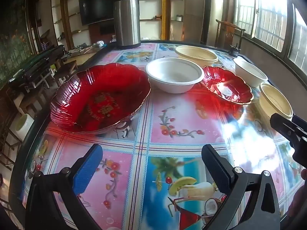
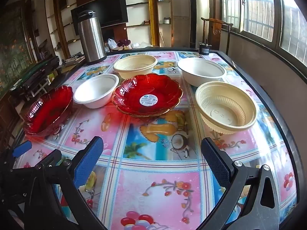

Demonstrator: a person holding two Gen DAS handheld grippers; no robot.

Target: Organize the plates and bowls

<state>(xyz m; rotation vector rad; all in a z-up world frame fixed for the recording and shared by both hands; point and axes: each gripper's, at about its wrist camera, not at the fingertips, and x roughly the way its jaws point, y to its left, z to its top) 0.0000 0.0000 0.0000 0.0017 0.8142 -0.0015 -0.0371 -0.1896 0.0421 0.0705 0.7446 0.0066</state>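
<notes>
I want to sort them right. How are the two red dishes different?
The oval red dish is long and sits at the table's left edge; the round red dish sits mid-table. The oval one has gold writing inside, seen from the left wrist; the round one has a white sticker in its middle. Both are see-through red with ribbed, wavy rims, upright and empty.

Two red plates [image 2: 147,95]; two white bowls [image 2: 96,90]; seemingly two cream bowls [image 2: 226,109]
</notes>
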